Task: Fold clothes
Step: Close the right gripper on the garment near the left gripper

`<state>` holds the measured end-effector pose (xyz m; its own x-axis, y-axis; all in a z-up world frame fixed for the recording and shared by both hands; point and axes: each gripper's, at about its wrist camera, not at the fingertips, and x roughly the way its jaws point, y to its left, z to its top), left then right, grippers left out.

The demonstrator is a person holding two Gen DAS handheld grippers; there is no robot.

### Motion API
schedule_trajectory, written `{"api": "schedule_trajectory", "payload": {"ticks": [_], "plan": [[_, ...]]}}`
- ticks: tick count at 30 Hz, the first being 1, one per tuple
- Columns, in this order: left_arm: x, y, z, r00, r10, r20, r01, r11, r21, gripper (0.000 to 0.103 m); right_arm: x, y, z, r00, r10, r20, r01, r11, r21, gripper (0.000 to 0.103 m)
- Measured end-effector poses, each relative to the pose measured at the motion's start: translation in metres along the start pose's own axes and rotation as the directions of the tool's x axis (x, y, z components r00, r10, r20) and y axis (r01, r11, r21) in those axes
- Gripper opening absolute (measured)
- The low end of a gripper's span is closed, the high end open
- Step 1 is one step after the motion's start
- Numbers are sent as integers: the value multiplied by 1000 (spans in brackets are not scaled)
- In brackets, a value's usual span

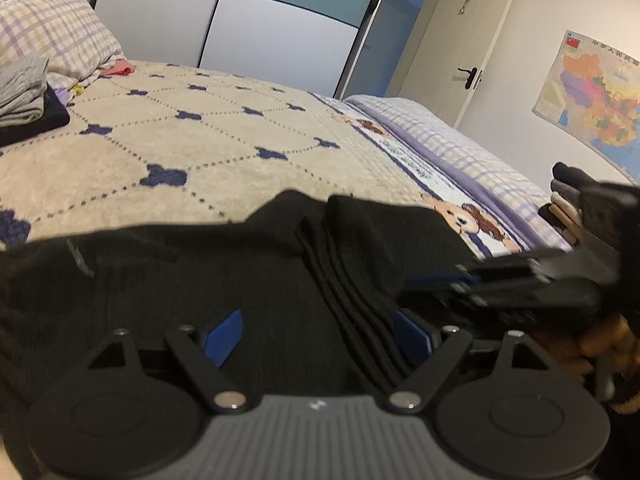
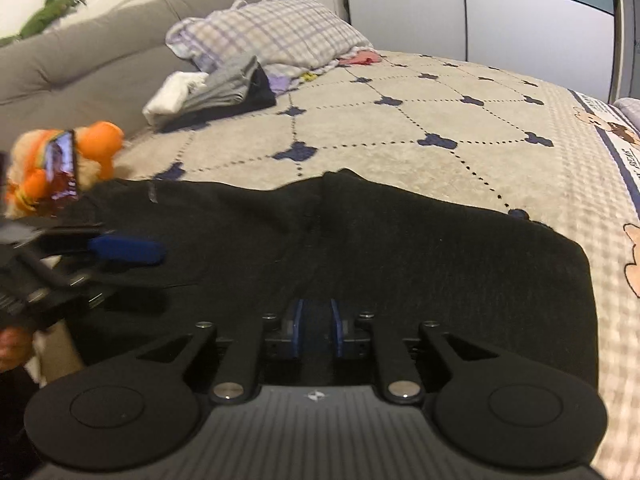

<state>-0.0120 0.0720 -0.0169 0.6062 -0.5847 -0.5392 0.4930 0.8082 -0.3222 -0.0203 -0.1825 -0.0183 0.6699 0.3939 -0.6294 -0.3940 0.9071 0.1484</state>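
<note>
While the black garment lay across the lower frame on the patterned blanket, left gripper gaped wide over it, right gripper pinched nearly closed on its fabric, wall map lettering unreadable.

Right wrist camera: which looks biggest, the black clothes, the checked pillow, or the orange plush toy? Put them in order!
1. Black garment, by far the biggest, but also nearest the camera.
2. Checked pillow, farther away, so it may be bigger than it looks.
3. Orange plush toy, smallest, partly hidden by a phone.
</note>
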Motion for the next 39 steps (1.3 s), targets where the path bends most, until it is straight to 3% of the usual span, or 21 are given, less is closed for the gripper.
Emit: {"api": "schedule_trajectory", "payload": {"ticks": [7, 12, 13, 15, 17, 19, 24, 30, 35, 39], "plan": [[25, 15, 11, 999, -33, -11, 31, 987, -160, 81, -25, 2, -4, 985, 170, -7, -169, 981, 91, 36], [38, 12, 14, 1000, -17, -11, 15, 984, -176, 79, -13, 21, -15, 985, 147, -92, -145, 989, 22, 37], [39, 11, 15, 1000, -16, -10, 14, 984, -176, 79, -10, 25, -18, 983, 148, -113, -147, 989, 11, 36], [43, 11, 15, 1000, -12, -5, 10, 984, -177, 75, -9, 31, -22, 981, 156, -116, -158, 987, -5, 16], [47, 13, 15, 1000, 0, -6, -1, 984, -180, 68, -13, 38, -22, 981, 158, -110, -163, 986, -38, 9], [52, 14, 15, 1000, 19, -9, -20, 983, -182, 63, -19, 41, -21, 984, 146, -101, -152, 987, -58, 8], [59, 13, 18, 1000, 10, -6, -11, 983, -185, 63, -40, 39, -20, 984, 162, -67, -166, 984, -60, 7], [65, 11, 21, 999, 46, 0, -45, 979, -201, 63, -46, 38, -25, 979, 194, -69, -198, 978, -65, 7], [51, 1, 32, 994, -3, 110, 25, 979, -201, 63, -32, 42, -32, 981, 186, -62, -189, 980, -56, 8], [55, -21, 35, 978, -148, 144, 163, 982, -95, 62, -25, 46, -36, 982, 180, -51, -183, 982, -48, 12]]}}
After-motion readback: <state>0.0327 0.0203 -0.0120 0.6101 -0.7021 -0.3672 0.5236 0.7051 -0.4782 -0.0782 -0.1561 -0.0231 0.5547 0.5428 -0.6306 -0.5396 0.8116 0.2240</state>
